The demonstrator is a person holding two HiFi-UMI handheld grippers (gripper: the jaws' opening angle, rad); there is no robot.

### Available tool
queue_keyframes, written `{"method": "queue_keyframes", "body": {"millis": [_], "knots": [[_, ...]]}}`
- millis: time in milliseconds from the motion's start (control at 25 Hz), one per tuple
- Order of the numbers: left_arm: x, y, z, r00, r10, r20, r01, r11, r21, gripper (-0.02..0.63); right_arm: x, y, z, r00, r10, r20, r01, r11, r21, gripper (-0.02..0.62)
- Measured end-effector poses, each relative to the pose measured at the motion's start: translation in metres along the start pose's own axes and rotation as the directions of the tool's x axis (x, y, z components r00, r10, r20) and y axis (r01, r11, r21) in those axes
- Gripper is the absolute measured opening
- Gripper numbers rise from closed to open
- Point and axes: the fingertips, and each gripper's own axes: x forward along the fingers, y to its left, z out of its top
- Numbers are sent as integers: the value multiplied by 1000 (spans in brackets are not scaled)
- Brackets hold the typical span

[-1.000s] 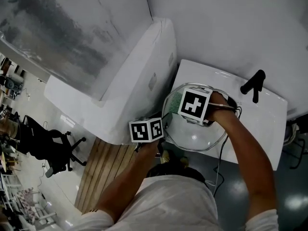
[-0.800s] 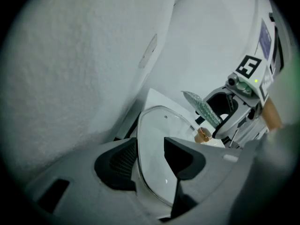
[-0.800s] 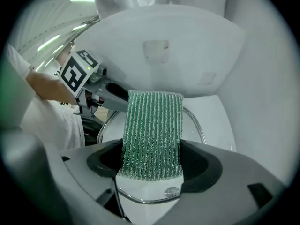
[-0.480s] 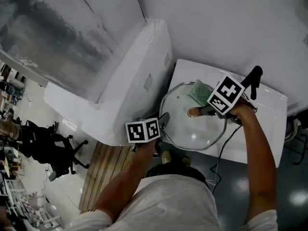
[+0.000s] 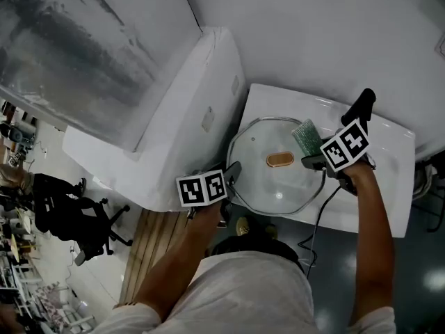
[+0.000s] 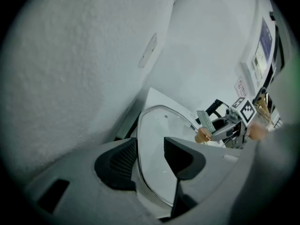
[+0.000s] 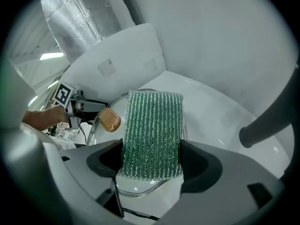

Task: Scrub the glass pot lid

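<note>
The glass pot lid [image 5: 274, 186] with its brown knob [image 5: 280, 160] lies tilted over the white sink [image 5: 389, 186]. My left gripper [image 5: 233, 174] is shut on the lid's near-left rim; in the left gripper view the rim [image 6: 140, 168] runs between its two pads. My right gripper [image 5: 314, 155] is shut on a green scrub pad [image 5: 306, 136], which stands over the lid's far-right edge. In the right gripper view the pad [image 7: 152, 125] fills the gap between the jaws, with the knob [image 7: 110, 119] to its left. Whether the pad touches the glass I cannot tell.
A black faucet [image 5: 360, 110] stands at the sink's back right, close to my right gripper. A white padded block [image 5: 174, 117] leans beside the sink on the left. The sink's cable [image 5: 316, 221] hangs over the front edge.
My right gripper has swung right across the lid with the pad and rolled, from over the knob to the right rim. The knob now shows. The left gripper has kept still.
</note>
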Motion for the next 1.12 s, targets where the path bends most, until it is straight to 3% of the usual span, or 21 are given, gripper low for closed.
{"method": "queue_keyframes", "body": {"millis": [360,720,1120], "knots": [[0,0,0,1000,-1,9,1,1000,-3,194,-6,-2,-12,995,-56,83,52,998,44,348],[1,1,0,1000,-3,16,3,1000,-8,193,-39,79,11,976,-140,169,171,967,-189,348],[0,0,0,1000,-5,20,5,1000,-11,192,-3,152,6,975,-190,118,222,883,-413,348]]}}
